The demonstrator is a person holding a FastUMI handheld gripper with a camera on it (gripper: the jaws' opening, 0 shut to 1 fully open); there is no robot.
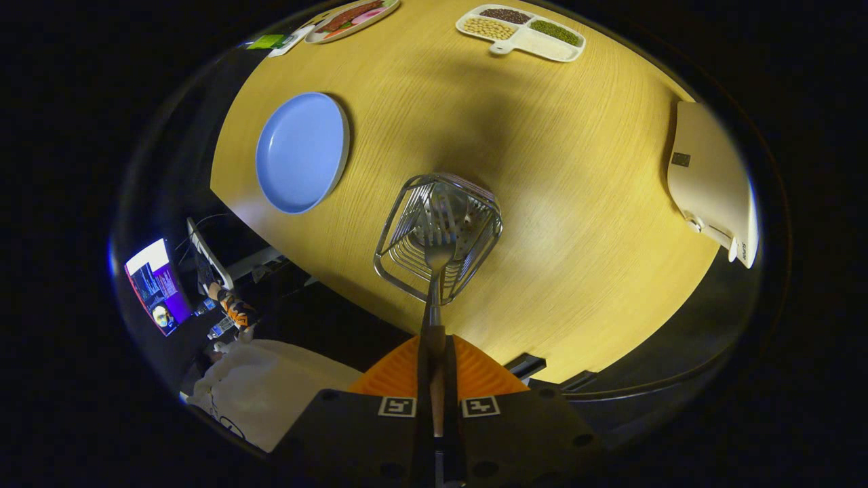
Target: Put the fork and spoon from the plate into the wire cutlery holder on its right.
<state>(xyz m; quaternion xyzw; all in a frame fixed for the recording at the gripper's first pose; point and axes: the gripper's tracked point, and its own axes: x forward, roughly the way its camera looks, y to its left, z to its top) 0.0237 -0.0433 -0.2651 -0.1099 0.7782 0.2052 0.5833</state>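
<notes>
I look steeply down on a wooden table (576, 203). My gripper (435, 346) is shut on the handle of a metal fork (437, 261), whose tines point away from me into the open top of the wire cutlery holder (397, 264) just ahead of the fingers. Inside the holder lies a shiny spoon-like piece (453, 203). The round blue plate (302, 152) sits to the left of the holder and has nothing on it.
A white divided tray (536, 44) with beans and a plate of food (349, 17) stand at the far side. A white device (712, 176) lies right of the holder. The table's near edge runs just under the holder; below it are a screen (156, 285) and a white bag (271, 386).
</notes>
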